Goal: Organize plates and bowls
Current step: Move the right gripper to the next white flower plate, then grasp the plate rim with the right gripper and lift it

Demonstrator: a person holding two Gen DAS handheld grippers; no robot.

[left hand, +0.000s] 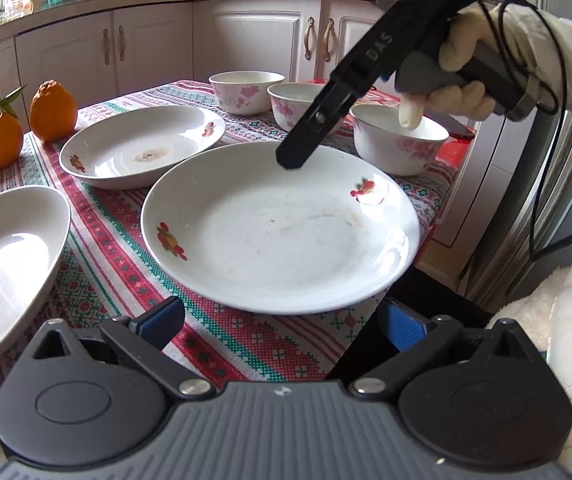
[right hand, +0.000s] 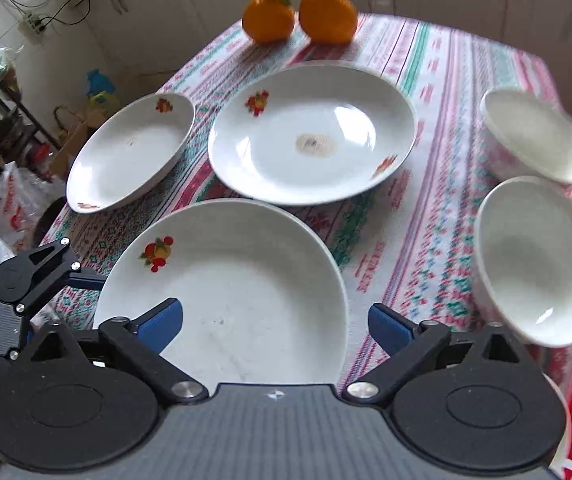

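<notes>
Right claw (right hand: 275, 322) spread over near plate (right hand: 245, 280) rim; left claw (left hand: 281, 320) spread, empty, at table edge.

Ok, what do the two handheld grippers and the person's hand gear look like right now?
Both grippers, left and right, are black with blue finger pads and ribbed grey bodies. The right one reads "DAS" on its side, with black cables trailing. The hand wears a cream glove and a pale sleeve.

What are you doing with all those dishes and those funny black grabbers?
A person is tidying up dishes on the striped tablecloth, holding a grabber in each hand. Three white fruit-print plates and three white pink-flowered bowls lie apart, not yet stacked. The right gripper, fingers open, hangs over the nearest plate. The left gripper waits open, holding nothing.
</notes>
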